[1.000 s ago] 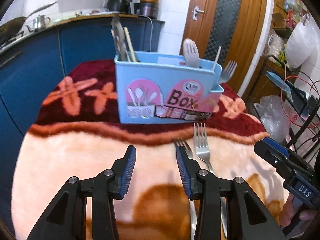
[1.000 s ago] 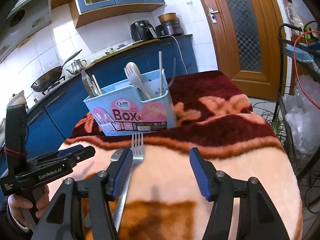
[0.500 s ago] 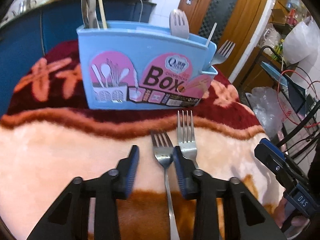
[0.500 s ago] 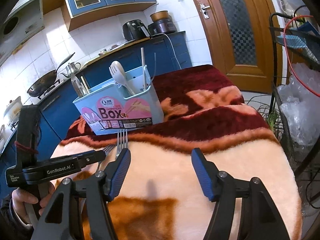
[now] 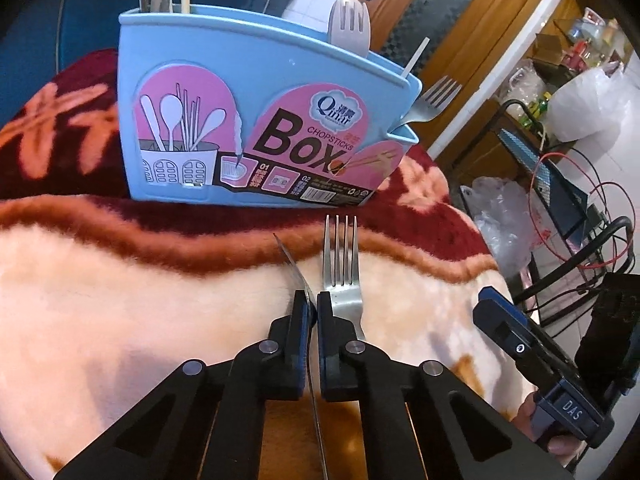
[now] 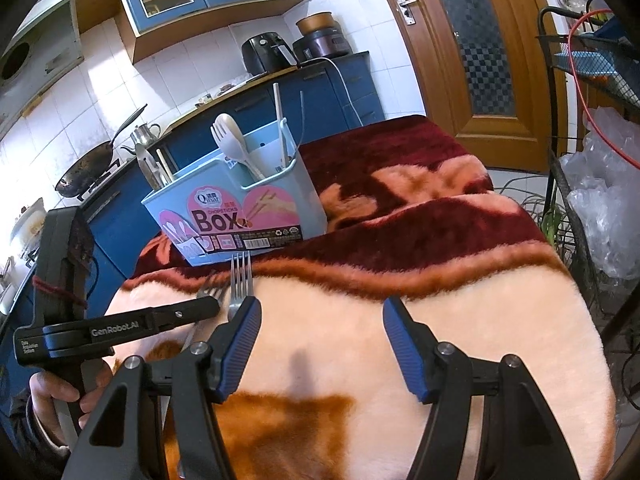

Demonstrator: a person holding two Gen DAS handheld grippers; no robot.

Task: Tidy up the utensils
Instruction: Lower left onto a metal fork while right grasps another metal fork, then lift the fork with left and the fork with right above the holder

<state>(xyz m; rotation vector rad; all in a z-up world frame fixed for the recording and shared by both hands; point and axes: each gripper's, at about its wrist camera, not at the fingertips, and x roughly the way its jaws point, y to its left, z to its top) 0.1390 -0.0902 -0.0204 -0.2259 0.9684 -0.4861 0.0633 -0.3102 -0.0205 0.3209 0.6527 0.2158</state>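
Observation:
A light blue chopsticks box (image 5: 248,120) (image 6: 240,208) stands on the plush blanket (image 5: 120,300), holding a white spork (image 5: 349,20), chopsticks and a fork (image 5: 434,98). Two metal forks lie in front of it. My left gripper (image 5: 312,300) (image 6: 208,306) is shut on the left fork (image 5: 292,264) (image 6: 208,292), which is turned on its edge with its handle running back between the jaws. The other fork (image 5: 342,256) (image 6: 240,280) lies flat just to its right. My right gripper (image 6: 320,344) (image 5: 520,344) is open over bare blanket, with nothing between its fingers.
A black wire rack (image 6: 580,208) and plastic bags (image 6: 608,208) stand off the table's right edge. Blue kitchen cabinets (image 6: 340,88) with a wok (image 6: 84,168) and appliances run behind the table. A wooden door (image 6: 472,40) is at the back right.
My left gripper moved forward and down over the left fork and shut on it, and the fork turned onto its edge. The right gripper stayed open and hardly moved.

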